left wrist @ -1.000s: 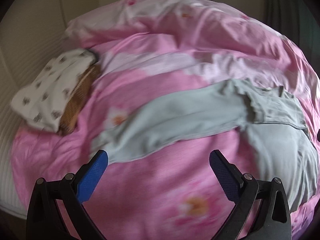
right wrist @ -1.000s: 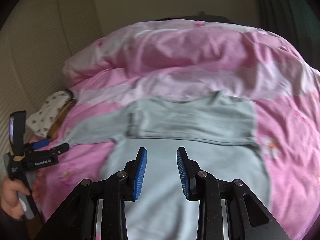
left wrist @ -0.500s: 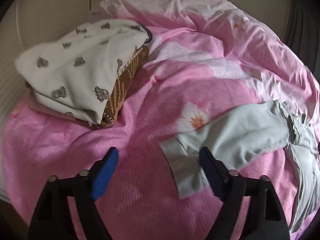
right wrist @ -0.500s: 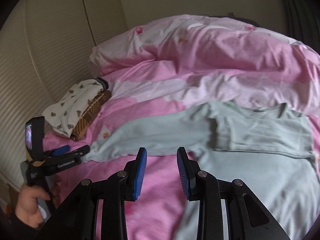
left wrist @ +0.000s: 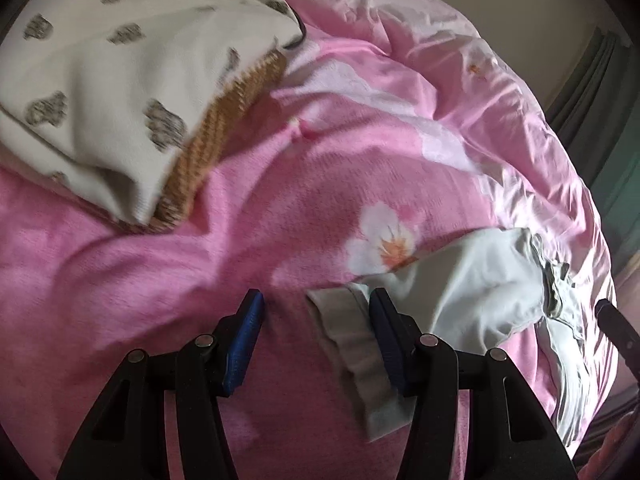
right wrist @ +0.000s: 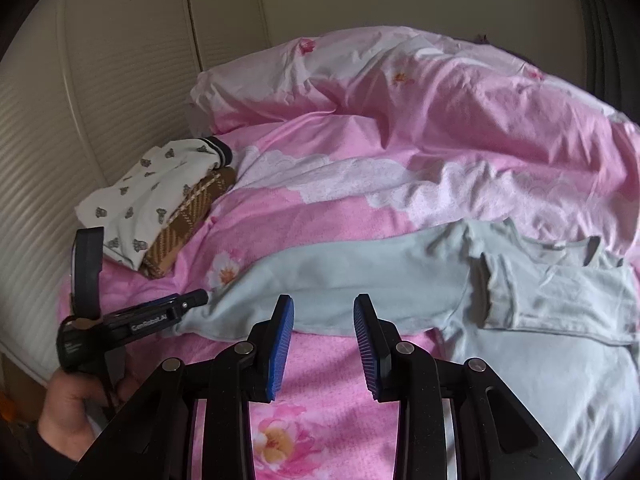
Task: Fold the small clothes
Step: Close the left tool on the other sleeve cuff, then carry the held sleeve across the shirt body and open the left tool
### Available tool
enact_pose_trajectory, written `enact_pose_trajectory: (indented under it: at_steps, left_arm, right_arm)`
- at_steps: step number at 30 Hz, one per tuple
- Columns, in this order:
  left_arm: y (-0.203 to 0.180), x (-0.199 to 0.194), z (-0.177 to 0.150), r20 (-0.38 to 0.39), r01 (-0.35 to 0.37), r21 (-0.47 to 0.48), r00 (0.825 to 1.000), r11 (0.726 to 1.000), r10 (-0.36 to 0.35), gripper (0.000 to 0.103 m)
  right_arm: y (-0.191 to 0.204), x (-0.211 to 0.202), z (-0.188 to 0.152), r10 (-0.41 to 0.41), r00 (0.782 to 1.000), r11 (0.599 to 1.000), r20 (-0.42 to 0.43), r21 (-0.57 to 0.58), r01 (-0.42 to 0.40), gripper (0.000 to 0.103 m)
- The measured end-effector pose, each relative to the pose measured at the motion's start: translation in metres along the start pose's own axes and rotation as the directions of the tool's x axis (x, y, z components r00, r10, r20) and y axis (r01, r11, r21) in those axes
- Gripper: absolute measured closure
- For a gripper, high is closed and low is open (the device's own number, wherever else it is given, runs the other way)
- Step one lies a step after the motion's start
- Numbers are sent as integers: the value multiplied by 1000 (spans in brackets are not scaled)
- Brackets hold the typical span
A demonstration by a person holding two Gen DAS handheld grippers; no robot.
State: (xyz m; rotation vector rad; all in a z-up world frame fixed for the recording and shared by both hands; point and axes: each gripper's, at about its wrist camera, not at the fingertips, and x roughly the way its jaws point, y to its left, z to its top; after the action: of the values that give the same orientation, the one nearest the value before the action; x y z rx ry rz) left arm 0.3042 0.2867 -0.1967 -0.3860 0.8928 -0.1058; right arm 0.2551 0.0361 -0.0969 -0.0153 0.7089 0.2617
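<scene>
1. Left wrist view: my left claw (left wrist: 314,344) is about half open and its jaws have just been closing. The cuff (left wrist: 352,344) of the pale green shirt (left wrist: 480,284) lies between them, but I see a clear gap on the left side, so I don't count it as gripped yet. The sleeve runs off to the right over the pink floral duvet (left wrist: 280,200) on the bed.

2. Same view: a folded pile sits at upper left, well apart from the cuff. I count two pieces: a white printed garment (left wrist: 100,80) on top of a brown checked one (left wrist: 224,120).

3. Right wrist view: my right claw (right wrist: 323,344) is partly open and holds nothing. It hangs above the duvet (right wrist: 360,208), just short of the sleeve's near edge.

4. Same view: one shirt (right wrist: 400,280) lies flat across the bed, one sleeve already folded over the chest, the other stretched left to where the left claw (right wrist: 192,300) meets its cuff. The person's hand (right wrist: 68,408) grips that tool.

5. Handling, as I judge it: the shirt is light, soft and limp, so it will drape and drag. The doubled cuff hem is the firmest place to pinch.
</scene>
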Motion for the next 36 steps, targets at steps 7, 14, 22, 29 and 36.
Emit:
enact_pose_trajectory:
  at_steps: [7, 14, 22, 29, 36]
  left_arm:
    - [-2, -1, -2, 14, 43, -30, 999, 999, -42, 63]
    - [-2, -15, -3, 33, 71, -70, 997, 995, -69, 76]
    - [-15, -30, -2, 67, 56, -61, 996, 997, -52, 95]
    - [-24, -37, 0, 76, 19, -62, 997, 998, -14, 97]
    - [-85, -63, 12, 115, -68, 61, 992, 996, 61, 97]
  right_arm:
    - [-5, -8, 0, -13, 1000, 1000, 8, 7, 13, 71]
    - [-10, -16, -3, -6, 1000, 1000, 8, 24, 5, 71]
    - [-19, -28, -6, 0, 1000, 999, 17, 49, -1, 71]
    - [-38, -47, -7, -10, 999, 998, 38, 68, 8, 71]
    - [-81, -68, -12, -54, 997, 993, 60, 104, 48, 71]
